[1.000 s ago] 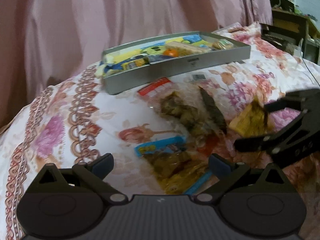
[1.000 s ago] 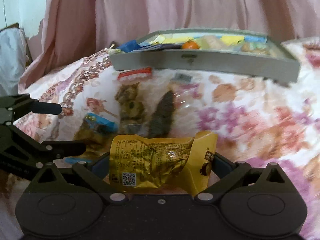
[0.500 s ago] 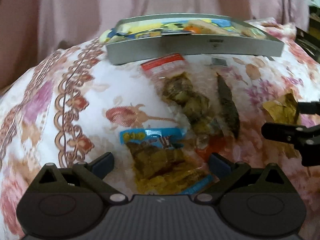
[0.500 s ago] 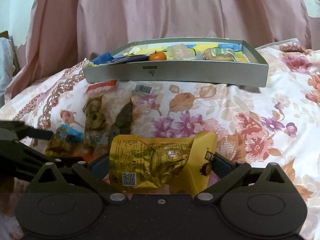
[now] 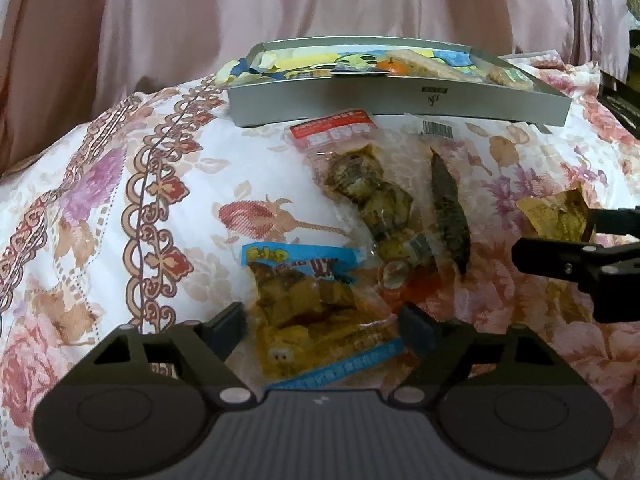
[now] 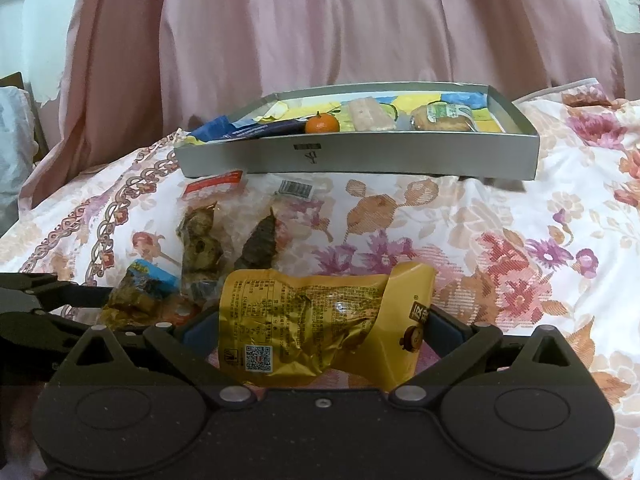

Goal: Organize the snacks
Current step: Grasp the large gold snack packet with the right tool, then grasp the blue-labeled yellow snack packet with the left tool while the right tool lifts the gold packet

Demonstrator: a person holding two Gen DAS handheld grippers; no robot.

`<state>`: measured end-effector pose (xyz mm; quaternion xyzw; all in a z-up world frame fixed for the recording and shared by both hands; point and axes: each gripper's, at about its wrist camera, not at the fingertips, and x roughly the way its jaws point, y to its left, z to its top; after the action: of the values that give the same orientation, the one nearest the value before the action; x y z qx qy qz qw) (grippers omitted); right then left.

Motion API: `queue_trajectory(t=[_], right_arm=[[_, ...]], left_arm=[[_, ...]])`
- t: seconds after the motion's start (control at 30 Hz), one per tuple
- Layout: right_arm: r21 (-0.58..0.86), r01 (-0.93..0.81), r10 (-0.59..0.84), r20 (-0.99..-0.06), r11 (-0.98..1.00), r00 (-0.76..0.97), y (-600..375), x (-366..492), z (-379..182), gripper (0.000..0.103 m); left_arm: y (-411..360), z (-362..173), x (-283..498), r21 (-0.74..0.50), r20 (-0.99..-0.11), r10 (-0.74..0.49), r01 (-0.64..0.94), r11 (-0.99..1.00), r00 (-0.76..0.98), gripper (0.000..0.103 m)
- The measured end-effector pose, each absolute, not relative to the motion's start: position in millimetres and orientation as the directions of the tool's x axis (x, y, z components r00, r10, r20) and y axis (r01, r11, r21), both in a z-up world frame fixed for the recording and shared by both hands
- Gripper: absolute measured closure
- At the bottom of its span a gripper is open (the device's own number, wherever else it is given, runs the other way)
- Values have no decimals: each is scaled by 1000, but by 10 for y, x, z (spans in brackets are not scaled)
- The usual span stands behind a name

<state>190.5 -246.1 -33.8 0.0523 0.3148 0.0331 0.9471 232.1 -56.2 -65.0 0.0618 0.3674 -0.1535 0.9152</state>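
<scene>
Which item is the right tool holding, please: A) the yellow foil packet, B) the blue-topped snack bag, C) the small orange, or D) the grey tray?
A: the yellow foil packet sits pinched between the fingers of the right tool, above the bedspread.

Your left claw (image 5: 322,326) is matte black plastic: two rounded housings, each with an embossed circle, flank a ribbed grey centre panel. Angled arms with triangular cut-outs run forward from them, pinned by silver rivets, and end in dark blue-grey pads (image 5: 414,330). Your right claw (image 6: 322,330) has the same build, though its black body looks dustier, with a small screw at centre front and blue pads (image 6: 446,326) on the tips.
</scene>
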Motion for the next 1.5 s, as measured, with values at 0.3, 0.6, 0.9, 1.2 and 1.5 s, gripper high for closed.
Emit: queue_trajectory(t=[0.3,0.6,0.9,1.2,1.5], right_arm=[[123,-43,109,-595,991,797,-2435,1922,-358,2],[116,-71,127,-603,991,787,-2365,1954,-400,2],[111,-92,140,-586,990,798,-2323,1929,-350,2],[101,-118,155,-593,988,790,-2243,1919,-360,2],[98,-137,168,-601,986,781,-2187,1936,-395,2]], left_arm=[[-417,-637,2287,-31,-698,-234,299,954,676,28],[-432,-648,2352,-29,-699,-215,274,961,681,30],[-359,-555,2281,-86,-710,-247,267,960,659,41],[-282,-550,2220,-93,-704,-216,214,972,676,28],[-254,-592,2332,-57,-688,-176,190,980,704,21]])
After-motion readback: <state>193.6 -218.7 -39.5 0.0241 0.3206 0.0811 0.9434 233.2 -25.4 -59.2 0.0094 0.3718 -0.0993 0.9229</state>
